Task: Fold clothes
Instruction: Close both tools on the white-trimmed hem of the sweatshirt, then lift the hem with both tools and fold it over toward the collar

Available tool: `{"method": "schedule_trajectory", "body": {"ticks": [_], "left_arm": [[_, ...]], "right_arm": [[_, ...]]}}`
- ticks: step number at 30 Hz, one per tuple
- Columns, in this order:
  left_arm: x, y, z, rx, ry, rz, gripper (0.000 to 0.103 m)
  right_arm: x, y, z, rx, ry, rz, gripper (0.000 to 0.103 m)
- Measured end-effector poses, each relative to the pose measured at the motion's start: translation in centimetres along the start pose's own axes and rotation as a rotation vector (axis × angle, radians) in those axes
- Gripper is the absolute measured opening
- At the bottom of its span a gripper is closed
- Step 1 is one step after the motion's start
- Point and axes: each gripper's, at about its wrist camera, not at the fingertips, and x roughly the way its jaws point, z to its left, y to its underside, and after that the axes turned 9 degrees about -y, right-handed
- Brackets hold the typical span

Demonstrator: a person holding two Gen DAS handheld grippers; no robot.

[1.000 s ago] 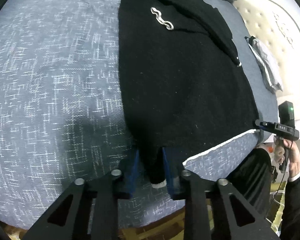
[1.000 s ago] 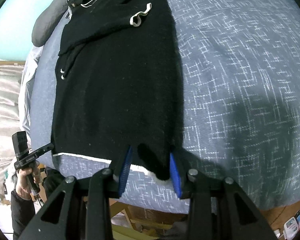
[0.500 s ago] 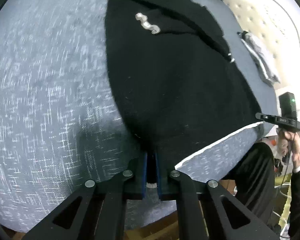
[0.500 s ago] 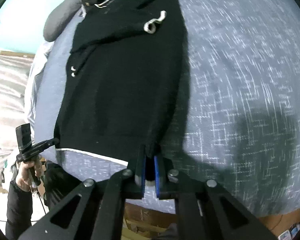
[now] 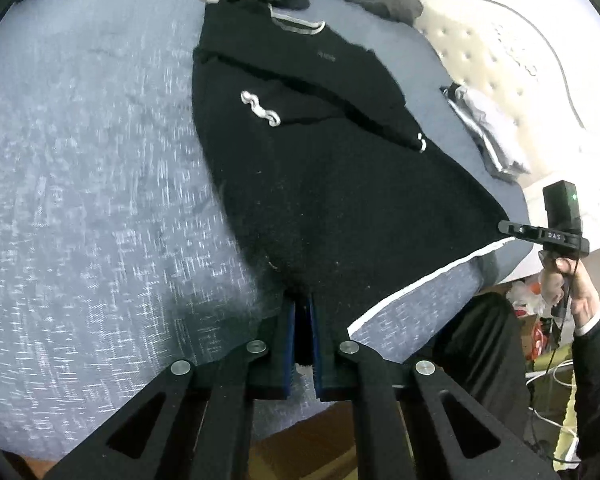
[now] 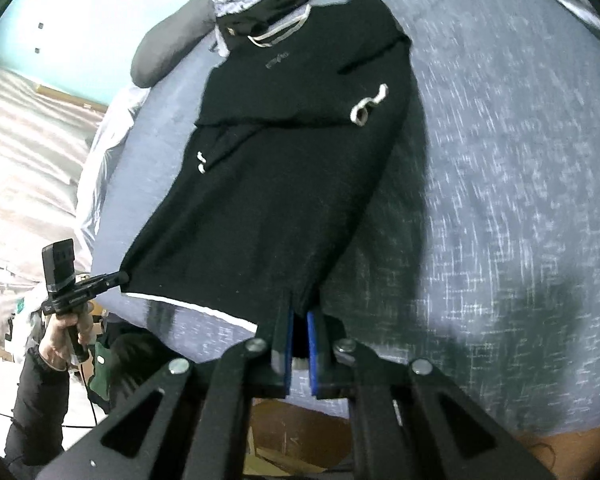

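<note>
Blue bedspread [image 5: 80, 200] w/ black hoodie [image 5: 320, 184] sleeves already in; my left gripper [image 5: 303, 312] & right gripper [image 6: 299, 322] both clamp hem corners low-centre frame, bottom-up fold yet to do.

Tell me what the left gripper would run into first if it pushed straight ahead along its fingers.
The black sweater: the left gripper is already shut on its hem corner, so it would press into that cloth, then probably the grey bedspread underneath.
</note>
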Motion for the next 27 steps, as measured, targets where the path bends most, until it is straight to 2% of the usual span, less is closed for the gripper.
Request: {"method": "schedule_trajectory", "body": {"ticks": [11,16,27], "left_arm": [[-3.7,0.4,-1.6,0.042,0.015,-0.062,0.006],[-6.8,0.6,-2.0,0.051,0.035,-0.105,0.006],[-12.9,3.0,-4.1,0.109,0.082,-0.169,0.006]], "right_arm": [[-4.0,0.3,4.2,-0.112,-0.054,-0.051,0.004],[-6.1,1.0,5.6,-0.146,-0.105,-0.08,0.004],[-11.2,2.9,10.2,-0.261,-0.149,-0.118,0.004]]}}
